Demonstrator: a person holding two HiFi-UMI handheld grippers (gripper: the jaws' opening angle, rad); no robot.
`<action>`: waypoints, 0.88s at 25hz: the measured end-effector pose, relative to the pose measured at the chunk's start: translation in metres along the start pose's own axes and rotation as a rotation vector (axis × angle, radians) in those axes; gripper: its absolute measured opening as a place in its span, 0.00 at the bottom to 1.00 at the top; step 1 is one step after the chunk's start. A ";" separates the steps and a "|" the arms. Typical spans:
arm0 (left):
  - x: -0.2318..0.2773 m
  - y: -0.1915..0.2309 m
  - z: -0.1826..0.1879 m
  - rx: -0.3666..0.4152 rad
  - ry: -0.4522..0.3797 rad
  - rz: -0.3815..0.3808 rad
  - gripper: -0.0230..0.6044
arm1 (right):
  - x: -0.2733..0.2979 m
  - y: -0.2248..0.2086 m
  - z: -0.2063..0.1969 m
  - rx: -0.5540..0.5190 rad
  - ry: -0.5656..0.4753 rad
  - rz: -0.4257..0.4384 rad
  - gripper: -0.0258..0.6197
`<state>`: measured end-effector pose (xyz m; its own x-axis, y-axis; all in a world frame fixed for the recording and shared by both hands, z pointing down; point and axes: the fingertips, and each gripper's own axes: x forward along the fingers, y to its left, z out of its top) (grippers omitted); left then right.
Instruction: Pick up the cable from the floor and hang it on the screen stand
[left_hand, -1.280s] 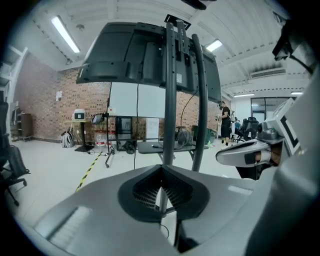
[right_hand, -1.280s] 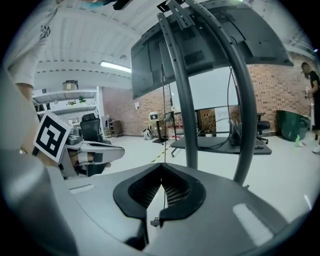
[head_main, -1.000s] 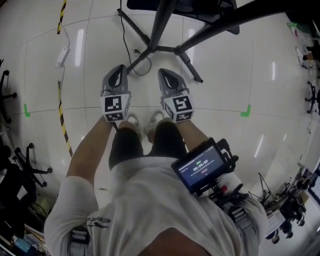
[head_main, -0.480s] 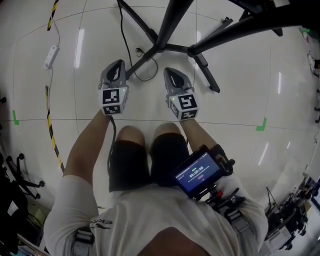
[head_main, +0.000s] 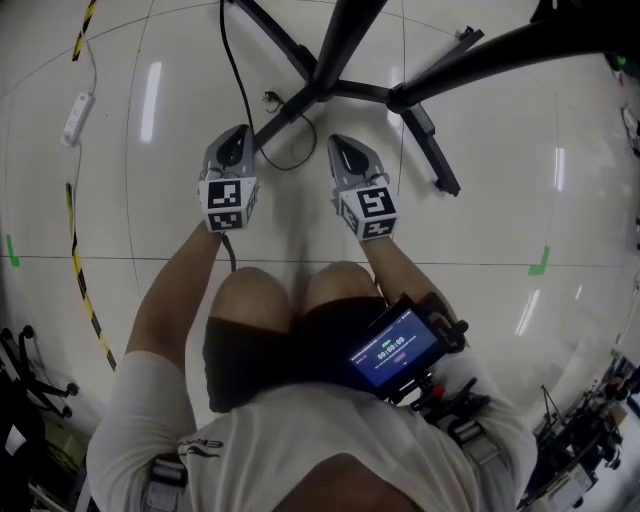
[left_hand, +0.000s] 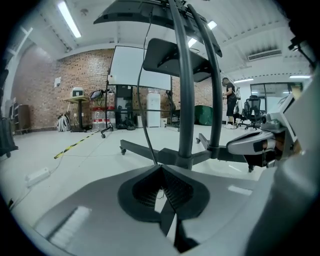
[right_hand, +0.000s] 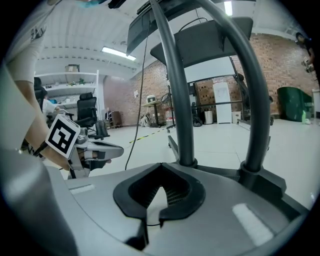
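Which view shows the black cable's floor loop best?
Head view: the cable runs across the floor and loops beside the screen stand base. Both gripper views show only a thin upright stretch of it, no loop.

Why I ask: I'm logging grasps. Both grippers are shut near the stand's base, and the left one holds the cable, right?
No. The left gripper and right gripper are shut near the stand's base, but the left one holds nothing: the left gripper view shows its jaws together, empty. The cable lies on the floor.

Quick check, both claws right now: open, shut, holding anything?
Left claw: shut, holding nothing.
Right claw: shut, holding nothing.
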<state>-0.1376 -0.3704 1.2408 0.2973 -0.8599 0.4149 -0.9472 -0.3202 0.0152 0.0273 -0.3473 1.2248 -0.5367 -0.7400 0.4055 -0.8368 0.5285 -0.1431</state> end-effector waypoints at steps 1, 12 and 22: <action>0.002 0.000 -0.006 0.005 0.009 0.001 0.04 | 0.000 0.000 -0.002 0.002 -0.002 -0.001 0.05; 0.028 -0.010 -0.029 0.011 0.081 -0.043 0.20 | -0.008 -0.006 -0.011 0.012 -0.005 -0.028 0.05; 0.029 -0.021 -0.026 -0.008 0.081 -0.092 0.07 | -0.013 -0.010 -0.014 0.017 -0.002 -0.047 0.05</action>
<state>-0.1119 -0.3786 1.2758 0.3727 -0.7918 0.4839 -0.9174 -0.3927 0.0640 0.0438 -0.3375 1.2338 -0.4968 -0.7648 0.4102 -0.8629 0.4858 -0.1394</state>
